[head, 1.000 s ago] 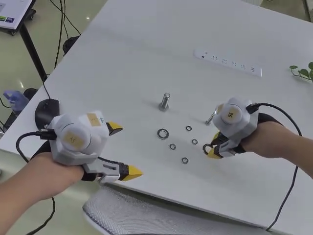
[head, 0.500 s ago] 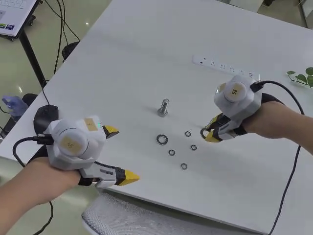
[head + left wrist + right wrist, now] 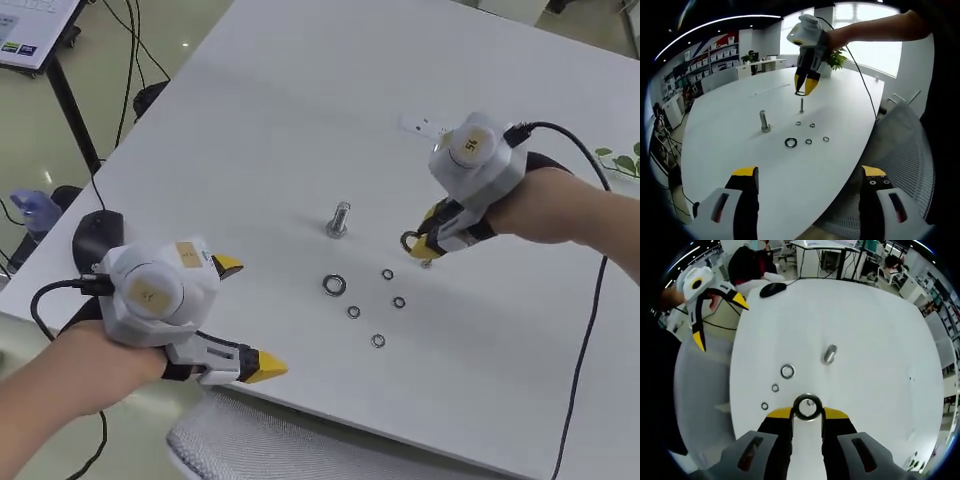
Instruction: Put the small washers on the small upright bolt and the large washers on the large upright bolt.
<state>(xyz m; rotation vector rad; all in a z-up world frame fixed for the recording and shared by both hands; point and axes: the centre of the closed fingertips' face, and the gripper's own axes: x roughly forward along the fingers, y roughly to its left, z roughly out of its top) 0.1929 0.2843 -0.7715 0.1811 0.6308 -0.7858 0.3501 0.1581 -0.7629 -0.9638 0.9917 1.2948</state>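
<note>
Washers lie flat on the white table [image 3: 250, 110]. One is a large washer [image 3: 325, 286], and four small washers [image 3: 399, 302] sit near it, a little apart from each other. The large bolt [image 3: 337, 219] stands upright just behind the large washer, and nothing is on it.

The right gripper [image 3: 807, 413] is up in the air over the table. Its yellow tips pinch one more washer, the held washer [image 3: 795, 407], by its edge. This ring hangs just above the top of the small bolt [image 3: 801, 105], which stands upright on the table. I cannot tell if the ring touches the bolt. I also cannot tell if it is a big one or a little one.

The left gripper [image 3: 248, 315] hangs at the near edge of the table, well away from the bolts. Its two tips are spread wide apart and have nothing between them. A black computer mouse [image 3: 95, 228] rests on the table corner beside it.
</note>
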